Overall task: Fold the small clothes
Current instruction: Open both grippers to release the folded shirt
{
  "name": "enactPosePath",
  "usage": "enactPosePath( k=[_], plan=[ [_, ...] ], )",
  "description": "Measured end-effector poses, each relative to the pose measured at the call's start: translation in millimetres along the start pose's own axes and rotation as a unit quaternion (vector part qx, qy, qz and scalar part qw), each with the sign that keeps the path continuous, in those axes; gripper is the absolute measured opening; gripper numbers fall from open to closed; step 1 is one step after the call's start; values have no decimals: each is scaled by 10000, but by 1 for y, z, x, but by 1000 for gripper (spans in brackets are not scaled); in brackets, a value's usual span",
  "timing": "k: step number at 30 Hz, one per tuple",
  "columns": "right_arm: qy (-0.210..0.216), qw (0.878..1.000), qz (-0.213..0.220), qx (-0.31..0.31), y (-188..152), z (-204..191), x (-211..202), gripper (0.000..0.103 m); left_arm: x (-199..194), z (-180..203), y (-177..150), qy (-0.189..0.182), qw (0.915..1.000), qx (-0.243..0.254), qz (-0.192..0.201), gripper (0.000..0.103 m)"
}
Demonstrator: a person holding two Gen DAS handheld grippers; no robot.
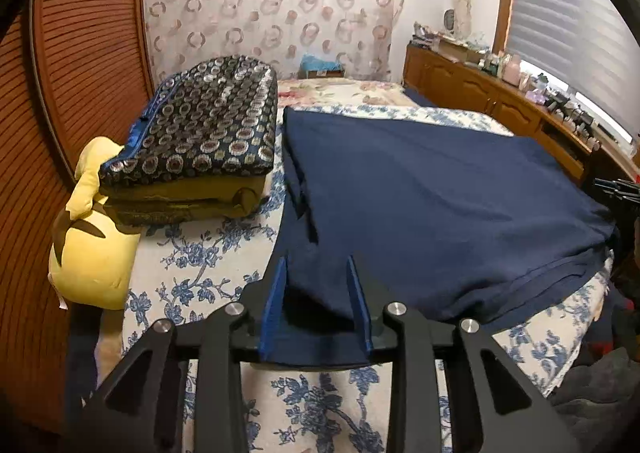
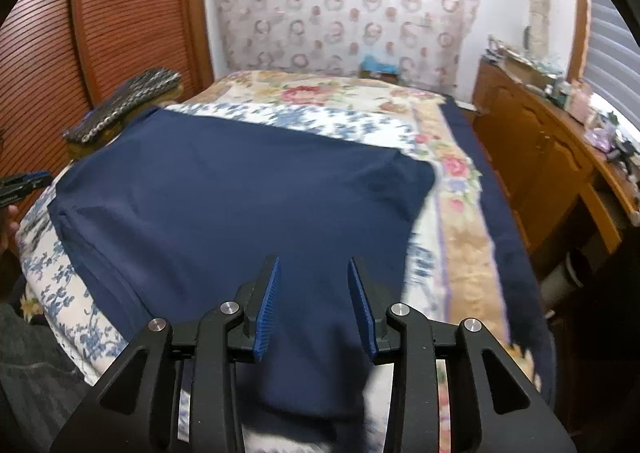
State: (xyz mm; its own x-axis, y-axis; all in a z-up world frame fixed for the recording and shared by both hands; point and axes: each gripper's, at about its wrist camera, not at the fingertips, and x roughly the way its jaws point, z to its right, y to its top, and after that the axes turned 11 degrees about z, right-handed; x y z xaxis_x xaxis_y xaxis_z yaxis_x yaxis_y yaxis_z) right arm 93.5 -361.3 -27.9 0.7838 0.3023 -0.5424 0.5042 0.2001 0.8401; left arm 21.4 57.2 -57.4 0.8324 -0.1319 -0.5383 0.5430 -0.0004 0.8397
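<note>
A folded navy-blue cloth garment (image 1: 440, 205) is lying flat on the blue-flowered white bedspread (image 1: 208, 265). The left gripper (image 1: 318, 267) is standing with its blue-padded fingers spread, a near corner of the garment lying loosely between them, not pinched. The right gripper (image 2: 314, 265) is likewise spread over the opposite near corner. To the left, a dark patterned folded quilt (image 1: 208, 125) and a yellow plush toy (image 1: 92, 253) are sitting just beside the garment. A wooden dresser (image 2: 552, 157) is lining the right wall.
</note>
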Motion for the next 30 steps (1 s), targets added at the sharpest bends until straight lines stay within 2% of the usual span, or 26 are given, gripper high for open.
enactPosePath(
  k=[4, 8, 15, 30],
  plan=[
    [176, 9998, -50, -5, -3, -14, 25, 35, 13, -6, -6, 94, 9998, -32, -184, 30],
    [181, 9997, -114, -76, -7, -26, 43, 35, 21, -9, -10, 165, 9994, -25, -302, 31],
    [349, 9987, -363, -108, -27, -41, 53, 35, 27, -14, -17, 212, 9988, -49, -430, 33],
    [66, 10000, 66, 19, -43, -49, 44, 37, 30, -22, -23, 135, 9981, -264, -536, 36]
  ],
)
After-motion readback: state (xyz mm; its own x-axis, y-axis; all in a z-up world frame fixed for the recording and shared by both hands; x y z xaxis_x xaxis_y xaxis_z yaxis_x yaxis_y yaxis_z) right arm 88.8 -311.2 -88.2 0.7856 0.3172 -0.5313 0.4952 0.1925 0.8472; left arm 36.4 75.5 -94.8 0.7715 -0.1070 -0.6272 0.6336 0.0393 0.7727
